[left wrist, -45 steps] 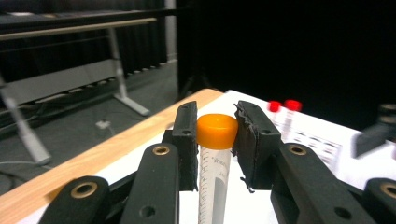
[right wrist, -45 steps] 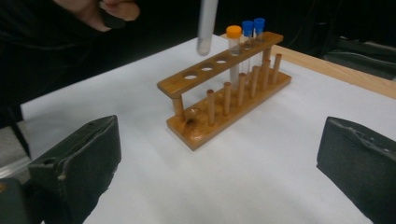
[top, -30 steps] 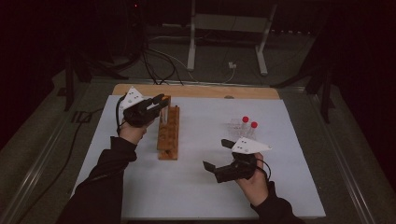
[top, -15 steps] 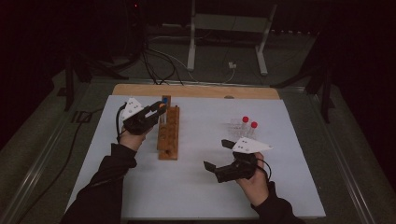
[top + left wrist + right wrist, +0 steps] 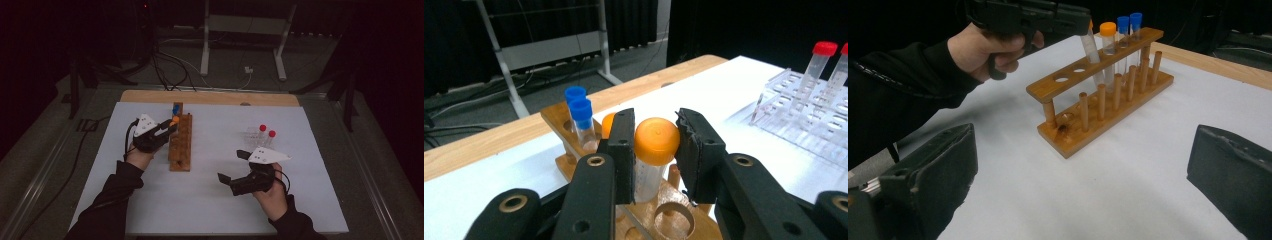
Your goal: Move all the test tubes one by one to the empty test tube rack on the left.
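My left gripper point(image 5: 655, 137) is shut on a clear tube with an orange cap point(image 5: 655, 141), pads pressing just under the cap. It holds the tube tilted over the wooden rack point(image 5: 181, 146). In the right gripper view the tube's point(image 5: 1091, 51) lower end sits in a hole of the rack's top bar point(image 5: 1098, 59). Another orange-capped tube point(image 5: 1107, 31) and two blue-capped tubes point(image 5: 1128, 22) stand in the rack behind it. My right gripper point(image 5: 232, 166) rests low over the white mat, jaws wide open, nothing between them.
A clear plastic rack point(image 5: 254, 136) with two red-capped tubes point(image 5: 266, 131) stands on the right of the white mat point(image 5: 210, 200). The wooden table edge point(image 5: 215, 97) runs along the back. Cables and a metal stand lie on the floor beyond.
The left gripper has come down with the orange-capped tube toward the wooden rack. The right gripper has stayed where it was.
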A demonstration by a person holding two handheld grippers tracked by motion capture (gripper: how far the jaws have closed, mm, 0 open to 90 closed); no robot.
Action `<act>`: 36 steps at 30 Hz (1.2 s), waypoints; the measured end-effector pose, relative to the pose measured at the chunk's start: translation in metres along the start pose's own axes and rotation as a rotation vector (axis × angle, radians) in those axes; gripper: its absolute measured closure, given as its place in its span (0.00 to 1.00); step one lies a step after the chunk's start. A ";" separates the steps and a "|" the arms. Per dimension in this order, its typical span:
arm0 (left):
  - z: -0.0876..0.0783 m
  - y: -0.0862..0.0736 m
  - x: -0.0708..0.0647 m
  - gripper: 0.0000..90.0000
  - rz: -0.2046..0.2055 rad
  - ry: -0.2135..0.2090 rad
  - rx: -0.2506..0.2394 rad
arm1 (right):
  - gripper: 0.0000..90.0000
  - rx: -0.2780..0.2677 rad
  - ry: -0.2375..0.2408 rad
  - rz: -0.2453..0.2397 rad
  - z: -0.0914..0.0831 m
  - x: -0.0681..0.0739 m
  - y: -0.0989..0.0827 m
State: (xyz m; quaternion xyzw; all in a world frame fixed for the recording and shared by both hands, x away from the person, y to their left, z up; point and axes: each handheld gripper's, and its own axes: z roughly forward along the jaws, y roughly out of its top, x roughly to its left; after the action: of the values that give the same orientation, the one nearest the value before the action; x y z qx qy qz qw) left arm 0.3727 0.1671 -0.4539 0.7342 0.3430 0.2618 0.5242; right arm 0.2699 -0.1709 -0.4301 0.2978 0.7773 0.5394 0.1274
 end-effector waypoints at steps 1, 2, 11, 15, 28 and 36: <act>0.000 0.000 0.000 0.79 0.002 0.002 0.007 | 0.00 -0.001 0.000 -0.001 0.000 0.000 0.000; 0.001 0.000 0.000 0.79 0.002 0.002 0.011 | 0.00 -0.002 -0.001 -0.001 0.000 0.000 0.000; 0.006 0.010 -0.003 0.79 0.029 0.014 0.095 | 0.00 -0.005 0.002 0.008 -0.001 -0.002 0.000; 0.010 0.010 -0.003 0.79 0.040 0.017 0.138 | 0.00 -0.005 0.002 0.009 -0.001 -0.002 0.000; 0.007 0.009 -0.001 0.58 -0.010 -0.041 0.145 | 0.00 -0.022 -0.008 0.019 -0.005 -0.005 0.002; -0.013 0.018 -0.005 0.21 -0.031 -0.078 0.085 | 0.00 -0.059 -0.037 -0.011 -0.016 -0.011 0.010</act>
State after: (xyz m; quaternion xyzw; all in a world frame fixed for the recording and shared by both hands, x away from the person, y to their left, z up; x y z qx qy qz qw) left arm 0.3643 0.1673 -0.4324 0.7601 0.3444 0.2099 0.5095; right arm 0.2734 -0.1877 -0.4160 0.2993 0.7604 0.5556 0.1534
